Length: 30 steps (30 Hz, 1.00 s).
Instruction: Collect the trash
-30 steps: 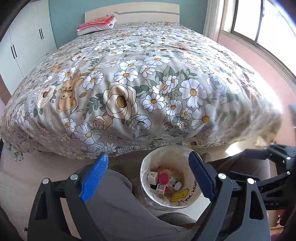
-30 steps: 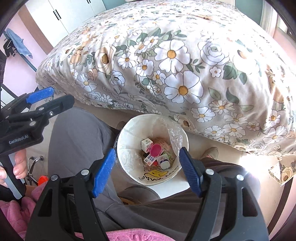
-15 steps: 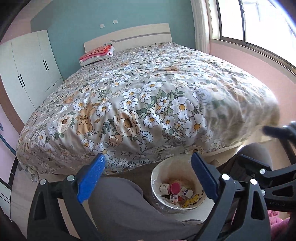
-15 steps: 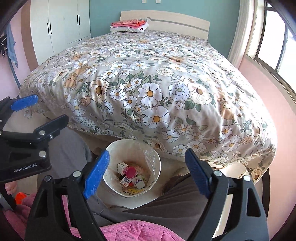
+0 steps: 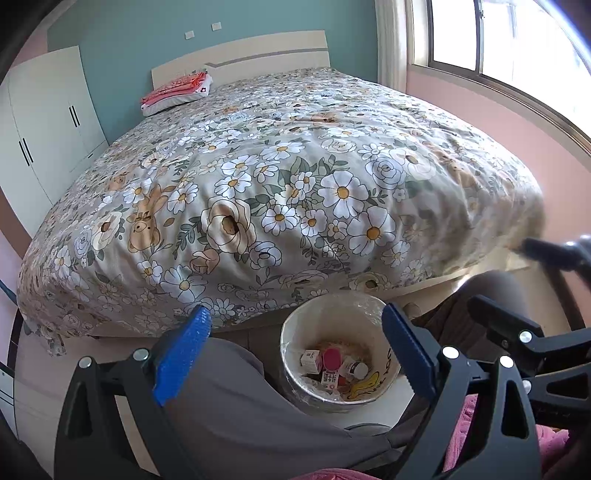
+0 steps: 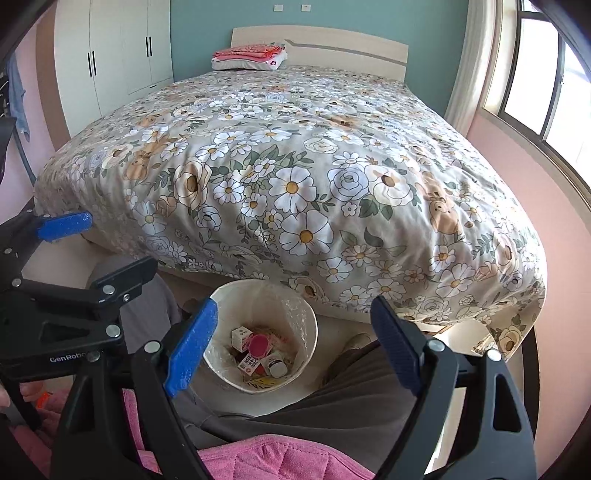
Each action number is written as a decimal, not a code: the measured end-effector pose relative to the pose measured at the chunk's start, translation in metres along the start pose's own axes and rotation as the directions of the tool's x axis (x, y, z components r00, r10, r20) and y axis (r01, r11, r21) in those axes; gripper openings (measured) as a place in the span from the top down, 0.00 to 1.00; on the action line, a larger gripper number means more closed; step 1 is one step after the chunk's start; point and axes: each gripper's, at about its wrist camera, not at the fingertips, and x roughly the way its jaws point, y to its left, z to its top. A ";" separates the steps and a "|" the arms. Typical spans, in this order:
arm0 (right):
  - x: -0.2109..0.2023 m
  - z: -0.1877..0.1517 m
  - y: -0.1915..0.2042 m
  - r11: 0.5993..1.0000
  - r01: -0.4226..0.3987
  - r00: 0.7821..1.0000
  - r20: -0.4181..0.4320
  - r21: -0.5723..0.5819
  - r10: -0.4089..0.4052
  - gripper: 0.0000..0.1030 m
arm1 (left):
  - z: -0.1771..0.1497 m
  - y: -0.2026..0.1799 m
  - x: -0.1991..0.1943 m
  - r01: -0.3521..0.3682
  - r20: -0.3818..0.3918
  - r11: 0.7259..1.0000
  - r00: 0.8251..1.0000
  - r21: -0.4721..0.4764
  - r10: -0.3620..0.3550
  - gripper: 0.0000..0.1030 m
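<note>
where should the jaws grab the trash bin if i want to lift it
Take the trash bin by its open rim, coming straight down from above with one jaw inside and one outside. The thin wall at the bed side suits this best: it stands upright with room inside, while the person's legs crowd the near sides.

Bed cover [image 5: 295, 192]: beige w/ white daisies, cream roses, green leaves, tan bears. Headboard [image 6: 347, 48]: pale wood w/ grey stripe. Folded cloth at bed head [image 6: 251, 53]: coral-red on white pillow. Wall behind [image 5: 129, 33]: teal; side wall under window [image 6: 524, 158]: pink. Wardrobe [image 6: 110, 55]: white, black handles. Bin [image 5: 384, 373]: cream, clear liner, yellow + black print on the front. In the bin: pink lid [image 6: 258, 345], white boxes w/ red print. Left gripper [image 5: 295, 354] & right gripper [image 6: 295, 343]: black frames, blue fingers [image 5: 184, 358]. Trousers [image 5: 240, 398]: grey. Top [image 6: 266, 461]: pink, quilted.
</note>
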 end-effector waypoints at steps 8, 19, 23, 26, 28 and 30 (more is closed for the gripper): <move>-0.001 0.001 -0.003 1.000 -0.007 1.000 0.004 0.017 0.007 0.19 | -0.001 -0.003 0.006 0.000 -0.034 1.000 0.999 0.022 0.001 0.08; -0.001 0.002 -0.002 1.000 -0.006 1.000 0.004 0.018 0.006 0.19 | -0.001 -0.002 0.005 -0.002 -0.034 1.000 0.999 0.022 0.003 0.08; -0.001 0.002 -0.003 1.000 -0.005 1.000 0.004 0.018 0.005 0.19 | -0.001 -0.002 0.005 -0.002 -0.035 1.000 0.999 0.022 0.003 0.08; -0.001 0.002 -0.003 1.000 -0.005 1.000 0.004 0.017 0.005 0.19 | -0.001 -0.001 0.006 -0.002 -0.036 1.000 0.999 0.022 0.003 0.08; 0.000 0.002 -0.002 1.000 -0.005 1.000 0.003 0.018 0.005 0.19 | -0.001 -0.001 0.006 -0.001 -0.037 1.000 0.999 0.022 0.002 0.08; 0.000 0.002 -0.002 1.000 -0.004 1.000 0.004 0.017 0.004 0.19 | -0.001 -0.001 0.006 -0.001 -0.037 1.000 0.999 0.022 0.002 0.08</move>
